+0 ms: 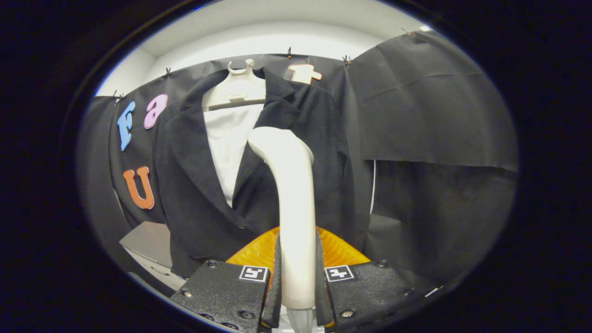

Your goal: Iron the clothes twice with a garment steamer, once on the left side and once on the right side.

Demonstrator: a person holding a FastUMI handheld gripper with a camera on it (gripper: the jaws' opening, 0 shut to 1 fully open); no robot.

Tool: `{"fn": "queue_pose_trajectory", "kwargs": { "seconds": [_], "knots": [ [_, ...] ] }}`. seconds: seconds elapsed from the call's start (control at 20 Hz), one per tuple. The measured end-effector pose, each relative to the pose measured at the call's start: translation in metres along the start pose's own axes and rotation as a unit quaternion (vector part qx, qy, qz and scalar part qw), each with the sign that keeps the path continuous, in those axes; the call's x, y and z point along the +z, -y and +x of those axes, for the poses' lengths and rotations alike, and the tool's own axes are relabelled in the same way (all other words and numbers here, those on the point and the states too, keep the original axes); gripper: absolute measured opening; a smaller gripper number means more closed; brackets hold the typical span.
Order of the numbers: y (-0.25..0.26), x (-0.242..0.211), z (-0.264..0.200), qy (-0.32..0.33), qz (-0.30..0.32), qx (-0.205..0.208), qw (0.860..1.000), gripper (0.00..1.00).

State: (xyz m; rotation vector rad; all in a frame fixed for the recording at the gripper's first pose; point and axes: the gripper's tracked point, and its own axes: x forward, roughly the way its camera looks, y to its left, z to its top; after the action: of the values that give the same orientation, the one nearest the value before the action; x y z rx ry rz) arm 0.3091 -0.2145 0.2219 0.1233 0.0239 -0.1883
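A dark jacket (194, 185) hangs on a white hanger (238, 76) against the booth wall, open at the front over a white inner panel (229, 143). My gripper (297, 277) is shut on the handle of a white garment steamer (291, 185), both fingers pressing its sides. The steamer stands upright between the fingers. Its curved head (273, 138) points toward the jacket, over the right lapel near the chest. I cannot tell whether the head touches the cloth.
Black cloth (430, 115) covers the wall behind and to the right of the jacket. A grey flat surface (148, 240) lies below the jacket's left hem. A white ceiling band (277, 41) runs above the cloth.
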Motion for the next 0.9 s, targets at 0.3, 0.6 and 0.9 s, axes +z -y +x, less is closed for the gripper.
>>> {"fn": "queue_pose_trajectory", "kwargs": {
  "seconds": [0.3, 0.6, 0.9],
  "knots": [
    [0.001, -0.020, -0.003, -0.009, -0.019, -0.008, 1.000, 0.32],
    [0.003, -0.050, -0.004, -0.022, -0.032, -0.014, 0.999, 0.32],
    [0.006, -0.083, -0.006, -0.034, -0.043, -0.019, 0.998, 0.32]
  ]
}}
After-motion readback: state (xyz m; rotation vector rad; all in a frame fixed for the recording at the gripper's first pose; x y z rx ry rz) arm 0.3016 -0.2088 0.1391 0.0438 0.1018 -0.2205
